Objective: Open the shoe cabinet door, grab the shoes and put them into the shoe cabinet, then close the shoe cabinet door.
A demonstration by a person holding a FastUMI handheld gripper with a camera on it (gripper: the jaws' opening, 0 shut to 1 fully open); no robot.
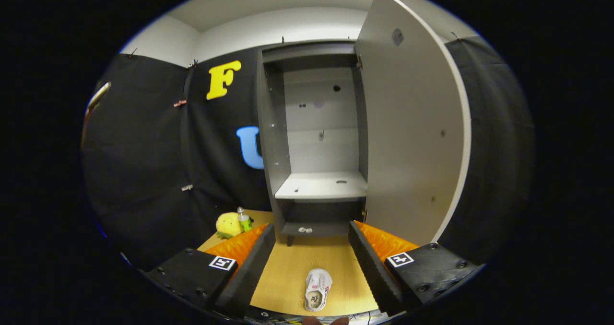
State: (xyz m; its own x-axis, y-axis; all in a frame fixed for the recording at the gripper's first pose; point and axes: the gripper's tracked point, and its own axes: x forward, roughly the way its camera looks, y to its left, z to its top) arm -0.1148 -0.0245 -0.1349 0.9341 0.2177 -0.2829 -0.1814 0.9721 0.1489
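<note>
The black-and-orange tongs stood wide apart, holding nothing. Between their fingers, on the light wooden counter, lay a small white shoe. Beyond it, the tall grey shoe cabinet stood with its door swung open to the right.

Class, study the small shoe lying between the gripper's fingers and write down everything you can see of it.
The shoe is a small white sneaker with a red and blue accent along its side. It lies flat on the light wooden floor, toe toward the open cabinet, its opening nearest the camera. It sits between the fingers of the open gripper, nearer their base, touching neither. Its material looks like smooth synthetic or leather; finer detail is too small to tell.
</note>
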